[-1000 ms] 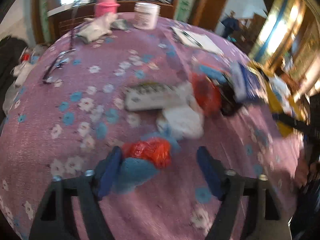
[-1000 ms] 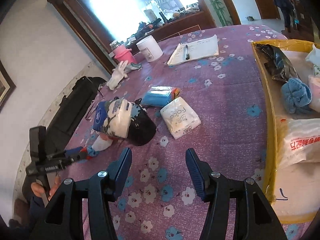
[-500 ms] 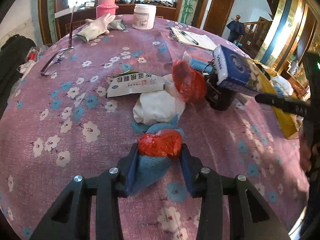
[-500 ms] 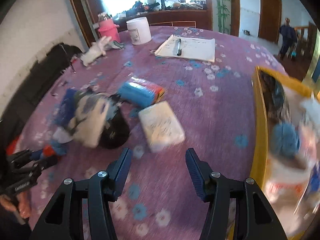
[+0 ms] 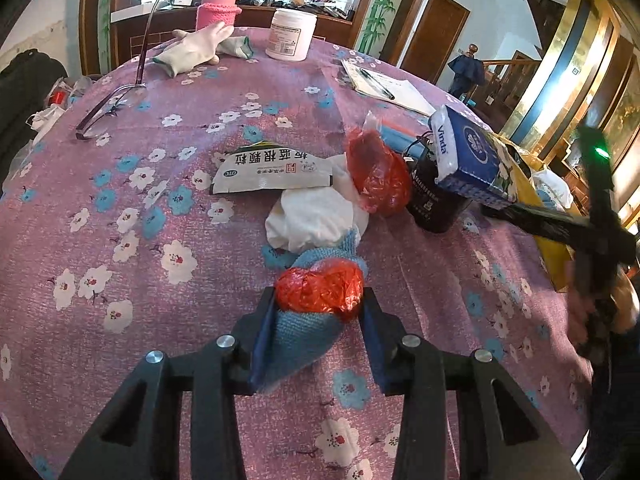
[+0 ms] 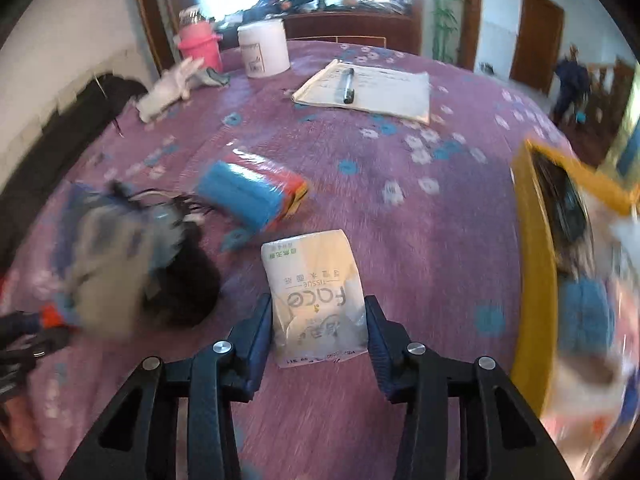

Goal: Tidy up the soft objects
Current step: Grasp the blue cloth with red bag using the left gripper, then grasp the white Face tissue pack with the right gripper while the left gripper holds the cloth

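tissue pack (image 6: pixel 316 300) flat on tablecloth (image 6: pixel 400 240)

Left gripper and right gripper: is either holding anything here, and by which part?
The left gripper is shut on a blue cloth with a red plastic bag, pinched at the sides. The right gripper is closing around a tissue pack, near end, not yet gripped.

So the tabletop (image 5: pixel 200 264) has a purple cloth with white and blue flowers over it. Far end: a pink flask (image 5: pixel 218 4), a white tub (image 5: pixel 290 34), a white glove (image 5: pixel 196 48) and a notepad (image 6: pixel 364 90) with a pen (image 6: pixel 347 85) on top. Glasses (image 5: pixel 110 104) sit near the left edge. Middle is a heap: medicine sachet (image 5: pixel 272 170), white cloth (image 5: pixel 316 218), red plastic bag (image 5: pixel 378 176). Also a blue roll (image 6: pixel 250 192), a Foco tissue pack (image 6: pixel 318 300) and a yellow box (image 6: pixel 534 264) at the right.
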`<state>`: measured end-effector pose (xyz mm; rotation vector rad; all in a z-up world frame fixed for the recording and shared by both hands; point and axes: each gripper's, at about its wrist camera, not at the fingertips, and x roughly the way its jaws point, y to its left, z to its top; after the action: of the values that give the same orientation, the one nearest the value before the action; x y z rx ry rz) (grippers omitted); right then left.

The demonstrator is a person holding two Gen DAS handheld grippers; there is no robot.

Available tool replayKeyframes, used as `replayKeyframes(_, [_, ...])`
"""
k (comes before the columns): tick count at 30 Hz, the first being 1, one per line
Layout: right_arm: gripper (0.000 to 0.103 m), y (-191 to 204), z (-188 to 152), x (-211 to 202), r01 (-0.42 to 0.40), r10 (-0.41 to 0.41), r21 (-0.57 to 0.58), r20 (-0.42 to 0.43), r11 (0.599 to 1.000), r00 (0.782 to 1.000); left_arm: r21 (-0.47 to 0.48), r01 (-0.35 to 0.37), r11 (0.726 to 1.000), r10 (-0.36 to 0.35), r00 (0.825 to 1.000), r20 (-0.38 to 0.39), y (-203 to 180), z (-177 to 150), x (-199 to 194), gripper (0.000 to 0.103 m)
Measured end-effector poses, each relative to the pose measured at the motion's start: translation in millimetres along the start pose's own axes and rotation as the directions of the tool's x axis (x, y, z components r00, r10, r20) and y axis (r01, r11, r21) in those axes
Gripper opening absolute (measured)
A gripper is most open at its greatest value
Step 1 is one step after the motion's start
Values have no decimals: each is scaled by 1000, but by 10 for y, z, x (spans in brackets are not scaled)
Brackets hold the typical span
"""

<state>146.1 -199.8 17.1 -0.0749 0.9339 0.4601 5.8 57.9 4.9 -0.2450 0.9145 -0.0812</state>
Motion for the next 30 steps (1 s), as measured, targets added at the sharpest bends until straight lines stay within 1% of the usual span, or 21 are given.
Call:
replayKeyframes(1, [47, 37, -84, -80, -15, 15, 9, -2, 1000, 1000, 1, -1, 1000, 1, 1000, 0, -2, 0, 0, 38])
replayKeyframes(3, [47, 172, -312, -238, -72, 72, 15, -8, 997, 997, 8, -8, 1000, 8, 1000, -1, -11, -6, -3, 38])
replayKeyframes(6, [48, 422, -572, -298, -127, 127, -42, -19, 991, 992, 53, -35, 998, 36, 999, -19, -119, -26, -11, 38])
replayKeyframes(7, [49, 477, -618, -293, -140, 140, -55, -16, 989, 990, 58, -31, 998, 33, 999, -25, -146, -34, -21, 38])
replayKeyframes(8, [49, 519, -651, -279, -153, 152, -69, -13, 986, 988, 55, -1, 998, 3, 999, -39, -185, -50, -40, 38])
replayKeyframes(9, [50, 580, -674, -237, -158, 158, -98, -12, 982, 987, 51, 20, 999, -18, 999, -49, -211, -61, -47, 38])
replayKeyframes(10, [51, 616, -688, -233, -145, 146, -119, 0, 982, 989, 51, 28, 998, -25, 998, -61, -247, -72, -44, 38])
replayKeyframes(11, [52, 647, -686, -224, -134, 135, -138, 1, 981, 991, 61, 20, 998, -16, 998, -66, -302, -86, -31, 38])
replayKeyframes(13, [56, 671, -685, -218, -143, 144, -161, -3, 977, 990, 104, -30, 994, 36, 998, -54, -408, -122, 9, 38])
replayKeyframes(14, [59, 662, -679, -218, -153, 155, -155, -2, 976, 988, 123, -58, 991, 64, 997, -47, -452, -125, 19, 38])
replayKeyframes(15, [59, 642, -686, -215, -164, 166, -146, -1, 976, 986, 132, -73, 989, 79, 996, -42, -479, -121, 35, 40])
replayKeyframes(16, [56, 619, -690, -222, -170, 172, -138, 2, 976, 985, 139, -88, 986, 94, 995, -38, -494, -122, 51, 40])
replayKeyframes(17, [51, 596, -687, -223, -159, 161, -128, 9, 979, 987, 149, -107, 983, 113, 993, -31, -514, -120, 65, 40])
replayKeyframes(19, [47, 563, -679, -212, -164, 167, -121, 14, 979, 986, 178, -143, 973, 149, 989, -19, -564, -129, 92, 39])
replayKeyframes(20, [46, 558, -675, -213, -165, 168, -121, 18, 979, 986, 184, -144, 972, 149, 989, -16, -577, -133, 92, 38])
replayKeyframes(21, [45, 539, -677, -227, -167, 171, -114, 30, 979, 985, 176, -127, 976, 131, 991, -15, -565, -126, 84, 37])
replayKeyframes(22, [45, 519, -674, -260, -179, 186, -108, 57, 978, 981, 165, -123, 979, 126, 992, -11, -544, -127, 74, 37])
replayKeyframes(23, [45, 518, -676, -312, -187, 197, -113, 88, 976, 976, 149, -129, 980, 130, 992, -1, -521, -119, 55, 37])
replayKeyframes(25, [45, 570, -680, -386, -170, 189, -141, 134, 975, 973, 127, -150, 981, 147, 989, 31, -499, -112, -3, 37])
replayKeyframes(27, [45, 618, -684, -405, -170, 195, -165, 143, 971, 970, 111, -174, 978, 166, 983, 73, -513, -111, -71, 37])
replayKeyframes(30, [45, 595, -676, -401, -177, 198, -149, 143, 973, 970, 91, -189, 978, 178, 977, 113, -551, -108, -129, 37])
